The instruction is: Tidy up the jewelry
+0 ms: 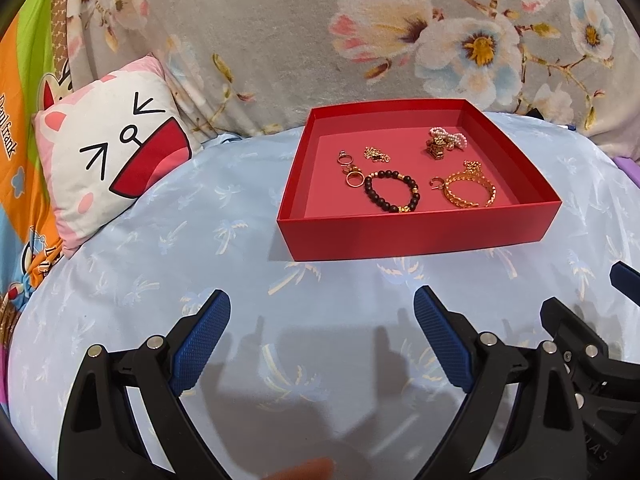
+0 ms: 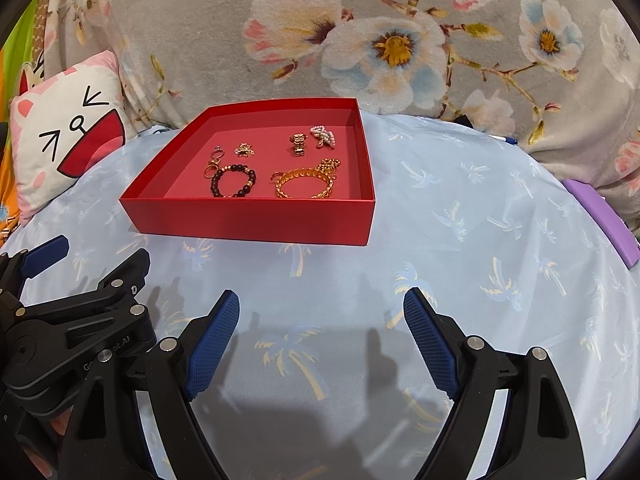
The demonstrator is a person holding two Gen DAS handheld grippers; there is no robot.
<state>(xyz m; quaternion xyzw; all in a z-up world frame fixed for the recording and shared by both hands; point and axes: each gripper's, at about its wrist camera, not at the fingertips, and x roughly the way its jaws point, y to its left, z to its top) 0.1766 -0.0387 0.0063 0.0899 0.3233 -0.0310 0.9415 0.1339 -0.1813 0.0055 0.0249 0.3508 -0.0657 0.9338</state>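
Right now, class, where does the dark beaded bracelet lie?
In both wrist views the dark beaded bracelet lies inside the red tray, near its front wall, between the gold rings and the gold bangle.

"Paul frank" on orange cloth (image 1: 16, 128), partial "ot.AI" on left tongs (image 2: 322, 300)

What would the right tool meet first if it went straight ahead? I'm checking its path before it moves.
Probably the near wall of the red box. The open right tool hovers over bare blue bedsheet, pointing toward that wall, though its height above the sheet is unclear.
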